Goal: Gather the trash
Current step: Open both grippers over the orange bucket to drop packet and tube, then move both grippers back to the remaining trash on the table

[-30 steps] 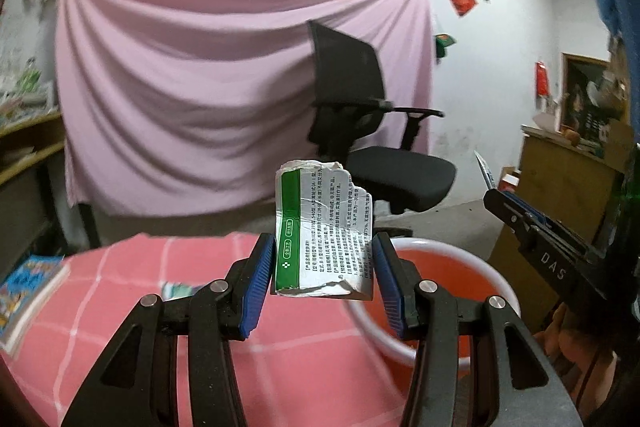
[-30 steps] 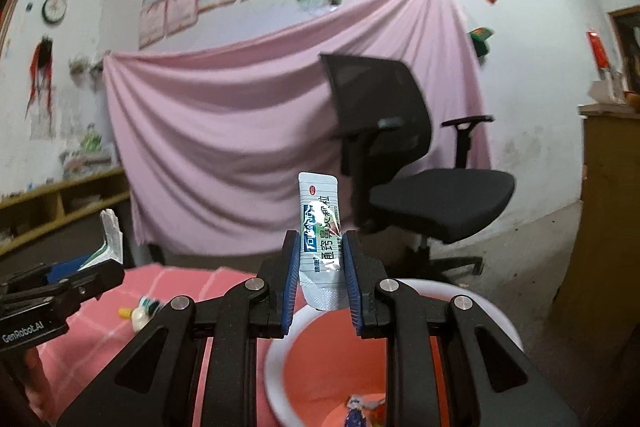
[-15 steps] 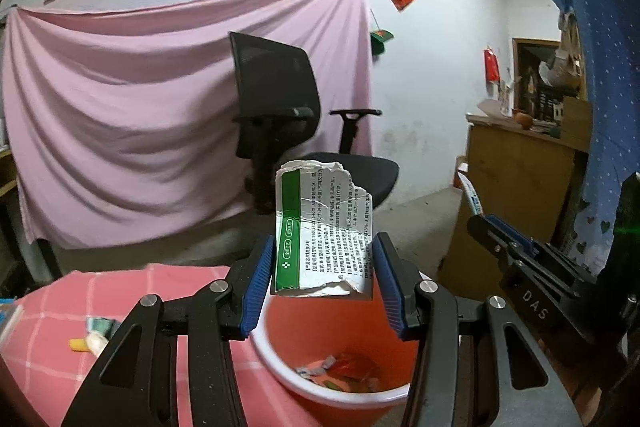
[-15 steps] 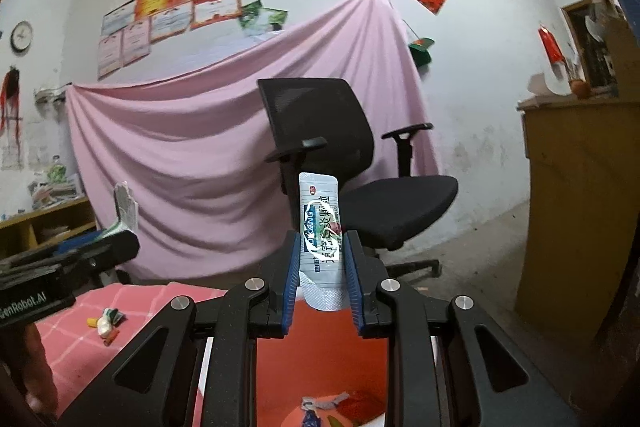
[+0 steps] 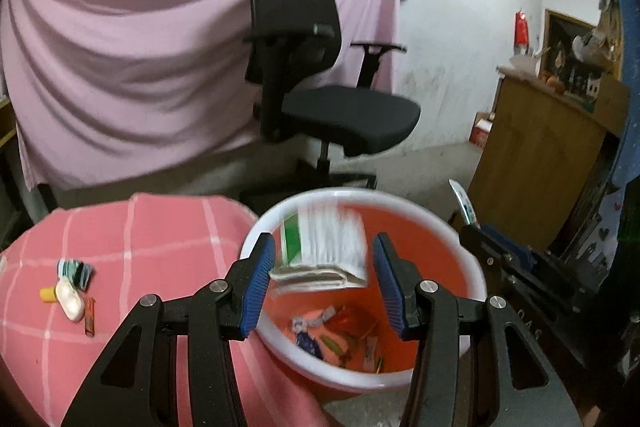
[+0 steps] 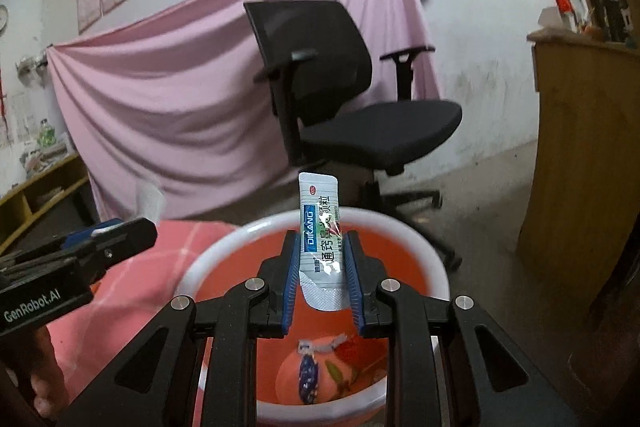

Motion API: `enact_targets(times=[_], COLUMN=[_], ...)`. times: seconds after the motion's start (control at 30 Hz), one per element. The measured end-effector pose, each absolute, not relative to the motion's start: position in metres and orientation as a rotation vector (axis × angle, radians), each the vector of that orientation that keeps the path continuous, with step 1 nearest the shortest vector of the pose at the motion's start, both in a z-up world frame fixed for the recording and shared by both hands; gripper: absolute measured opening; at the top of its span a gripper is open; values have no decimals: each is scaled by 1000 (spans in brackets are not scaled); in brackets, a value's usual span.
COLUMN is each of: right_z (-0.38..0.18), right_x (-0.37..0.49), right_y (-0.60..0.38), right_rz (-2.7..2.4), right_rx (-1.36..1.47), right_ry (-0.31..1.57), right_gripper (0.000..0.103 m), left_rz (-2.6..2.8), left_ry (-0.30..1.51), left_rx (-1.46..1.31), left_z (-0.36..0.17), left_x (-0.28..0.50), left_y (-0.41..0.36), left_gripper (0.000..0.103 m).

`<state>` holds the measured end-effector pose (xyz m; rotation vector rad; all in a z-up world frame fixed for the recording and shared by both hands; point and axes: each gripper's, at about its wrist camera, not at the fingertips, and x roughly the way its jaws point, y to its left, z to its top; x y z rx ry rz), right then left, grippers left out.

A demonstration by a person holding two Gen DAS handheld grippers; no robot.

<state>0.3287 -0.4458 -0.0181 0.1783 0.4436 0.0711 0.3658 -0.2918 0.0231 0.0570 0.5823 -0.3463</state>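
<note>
Since a second ago the torn green-and-white paper (image 5: 320,247) has slipped out of the left tongs (image 5: 322,281) and now hangs blurred and loose between their parted blue pads, over the mouth of the orange bucket (image 5: 472,263), which both views have swung down to face. The right tongs (image 6: 322,277) are clenched on a white sachet (image 6: 320,239) standing upright above the same bucket, whose bottom holds wrappers. Left of the bucket, small scraps (image 5: 72,291) lie on the pink checked bench (image 5: 160,239); behind it stands a black office chair (image 5: 316,83).
</note>
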Motion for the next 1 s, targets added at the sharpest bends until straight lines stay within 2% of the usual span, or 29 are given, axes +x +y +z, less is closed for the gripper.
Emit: enact_targets(times=[0.1,0.2,0.4,0.57,0.6,0.63,0.7,0.73,0.77,0.83,1.0], right_z=[-23,-27,-26,-11,-6,-2,7,12,16,23,39], right_x=[331,332,331,328,327,323,322,321,319,316,309], right_y=[-443,-439,-436,-424,-419,-413,-403,-396,-390,-379,-346], right_rz=[77,78,72,87,93,98,115,127,134,151,207], right_rx=[163,155,150,163,161,160,156,153,150,155,161], right_ry=[472,492,488,420,401,374,337,316,296,256,160], right_gripper=[23,36,40,61,74,85,89,90,92,103,103], left_rz=[-328,-310,-290,-267,-265,-257,-222,-203,-173,-138,-37], left_ry=[610,617,602,552,527,503,436,404,361,315,246], left_rx=[100,128,93,33,5,-19,-72,-92,-121,-154,-164], left_z=[17,11,8,20,24,29,38,42,46,53,65], left_x=[367,365,353,347,343,340,331,326,320,313,295], left_y=[-292,-289,-267,-238,-227,-217,-196,-187,-174,-152,-107], left_gripper=[49,49,49,64,69,80,97,101,101,101,101])
